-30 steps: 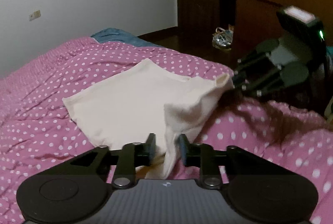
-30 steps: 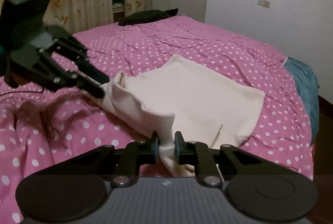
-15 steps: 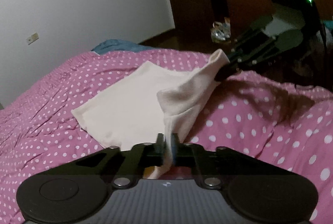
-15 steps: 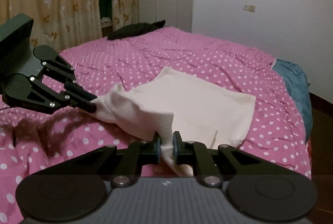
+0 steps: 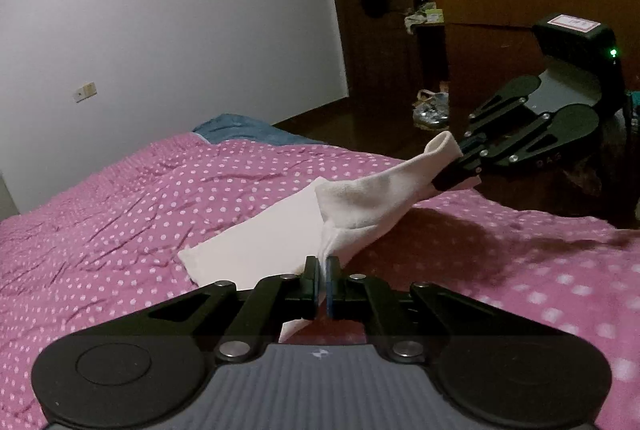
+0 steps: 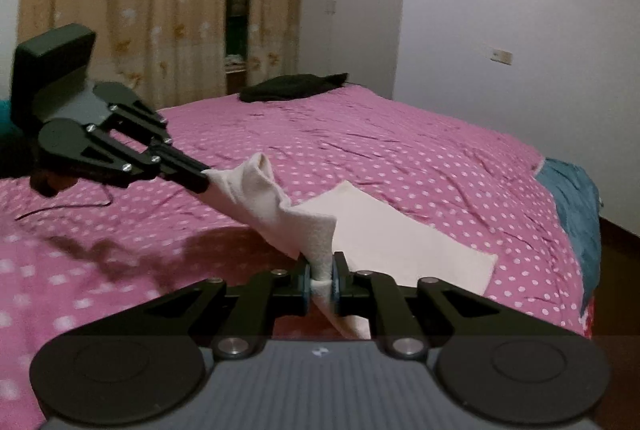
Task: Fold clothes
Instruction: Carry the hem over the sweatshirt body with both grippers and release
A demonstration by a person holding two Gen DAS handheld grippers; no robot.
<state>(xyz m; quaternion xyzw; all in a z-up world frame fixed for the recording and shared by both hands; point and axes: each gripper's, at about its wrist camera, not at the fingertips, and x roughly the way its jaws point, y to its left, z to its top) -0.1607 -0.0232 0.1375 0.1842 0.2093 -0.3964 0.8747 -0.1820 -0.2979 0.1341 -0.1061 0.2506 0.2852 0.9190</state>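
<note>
With both claws, left gripper [image 5: 323, 272] and right gripper [image 6: 320, 272], clamped on the near edge of the cream knit garment [image 5: 276, 242], its far part lying ahead on the pink polka-dot quilt [image 5: 120, 214], uneven lifting could bunch the slack between them and skew the fold.

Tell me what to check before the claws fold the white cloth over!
1. Left claw pinching the white cloth: ok, shut on a corner.
2. Right claw pinching its corner: ok.
3. Near edge lifted off the pink dotted bedspread: ok, it hangs between the claws.
4. Far part of the cloth lying flat: ok.
5. Landing spot free: ok, the black garment and blue fabric lie apart from it.
6. Both corners at equal height: cannot tell.
</note>
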